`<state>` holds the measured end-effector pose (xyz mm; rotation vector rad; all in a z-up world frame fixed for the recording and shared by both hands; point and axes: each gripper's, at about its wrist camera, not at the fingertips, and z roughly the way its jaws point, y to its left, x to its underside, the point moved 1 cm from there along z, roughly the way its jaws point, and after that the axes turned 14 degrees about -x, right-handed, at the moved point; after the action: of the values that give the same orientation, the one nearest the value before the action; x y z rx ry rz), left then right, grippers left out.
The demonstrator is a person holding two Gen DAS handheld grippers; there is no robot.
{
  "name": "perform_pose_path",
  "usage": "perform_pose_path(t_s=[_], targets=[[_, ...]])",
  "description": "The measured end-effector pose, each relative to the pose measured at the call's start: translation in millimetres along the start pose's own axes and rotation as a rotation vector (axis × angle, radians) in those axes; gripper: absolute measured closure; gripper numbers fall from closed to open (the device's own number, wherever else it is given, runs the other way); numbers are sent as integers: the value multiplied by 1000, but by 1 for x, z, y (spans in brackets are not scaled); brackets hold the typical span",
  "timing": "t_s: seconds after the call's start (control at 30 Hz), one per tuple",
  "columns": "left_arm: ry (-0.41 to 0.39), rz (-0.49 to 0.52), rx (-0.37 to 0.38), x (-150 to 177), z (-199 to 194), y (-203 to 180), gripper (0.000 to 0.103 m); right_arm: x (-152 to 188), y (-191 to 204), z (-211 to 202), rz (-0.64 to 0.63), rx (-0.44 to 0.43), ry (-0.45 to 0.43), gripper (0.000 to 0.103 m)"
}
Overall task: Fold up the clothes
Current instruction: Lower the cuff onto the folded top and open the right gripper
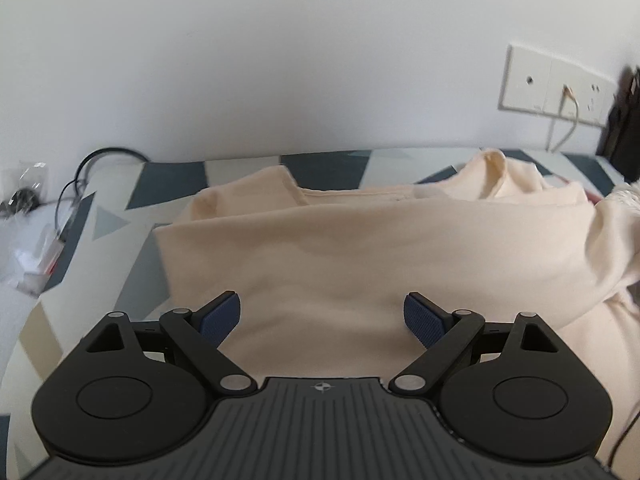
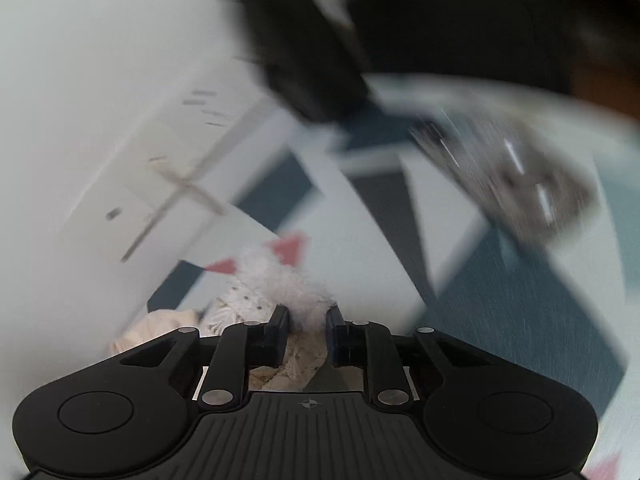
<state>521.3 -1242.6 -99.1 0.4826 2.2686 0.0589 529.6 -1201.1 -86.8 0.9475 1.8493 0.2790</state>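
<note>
Left claw (image 1: 322, 322): spread wide, blue pads (image 1: 220, 320) well apart, nothing between them; it hovers low over the near part of the cream garment.
Right claw (image 2: 307, 334): jaws drawn close, a tuft of white fluffy fabric (image 2: 288, 284) pinched between them; the right wrist view is heavily blurred, so how firmly it grips cannot be told.
Cream garment (image 1: 360, 248): lies spread across the patterned surface (image 1: 120, 216), one broad layer already laid over another, with a bunched neck or hood part at the far right by the wall.
White fluffy fabric, seen from the left: only a pale furry edge (image 1: 624, 196) shows at the right border, touching the cream cloth.
Surface: a cover printed with dark blue, grey and white triangles; whether it is a bed or a bench cannot be told.
Handling, as a judgement: the cream cloth looks soft, limp and fairly thick, light to lift, prone to sag and drag its lower layer along; not fragile, not slippery.
Where to hold: best at a folded edge or corner, such as the left edge (image 1: 164, 240), pinching both layers together.
Clutter: cables and a clear packet (image 1: 24, 188) at far left; a wall socket plate (image 1: 556, 80) behind.
</note>
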Motion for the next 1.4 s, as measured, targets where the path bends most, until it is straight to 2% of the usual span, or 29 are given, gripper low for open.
perform_pose_path(t_s=[0.07, 0.2, 0.33, 0.43, 0.6, 0.63, 0.73, 0.8, 0.9, 1.0, 1.07, 1.1, 1.23, 1.33, 1.4], targets=[[9, -54, 9, 0, -6, 12, 12, 3, 34, 2, -204, -31, -8, 87], [20, -133, 8, 6, -18, 37, 12, 27, 99, 11, -536, -156, 37, 90], [25, -150, -13, 17, -27, 53, 12, 72, 151, 15, -807, -337, 144, 90], [49, -165, -26, 26, -27, 60, 12, 105, 169, 21, -936, -413, 249, 90], [73, -205, -25, 36, -27, 65, 12, 130, 172, 45, -966, -432, 412, 88], [73, -206, -23, 37, -28, 65, 12, 132, 174, 45, -982, -429, 422, 85], [62, -206, -22, 38, -30, 66, 12, 128, 183, 28, -990, -470, 406, 71], [59, -213, -22, 38, -31, 69, 12, 111, 188, 4, -923, -532, 346, 59], [64, -241, -26, 38, -30, 75, 12, 77, 183, -14, -784, -538, 233, 61], [71, -251, -34, 41, -31, 80, 12, 66, 168, 10, -707, -406, 235, 65], [73, -245, -42, 43, -31, 81, 12, 61, 157, 29, -661, -309, 245, 78], [74, -240, -44, 44, -31, 81, 12, 58, 151, 39, -638, -261, 249, 78], [82, -208, -60, 50, -30, 81, 12, 91, 163, 78, -743, -237, 376, 77], [92, -188, -71, 54, -28, 81, 12, 123, 183, 94, -892, -204, 357, 80], [97, -179, -76, 57, -28, 82, 12, 129, 188, 97, -913, -189, 353, 84]])
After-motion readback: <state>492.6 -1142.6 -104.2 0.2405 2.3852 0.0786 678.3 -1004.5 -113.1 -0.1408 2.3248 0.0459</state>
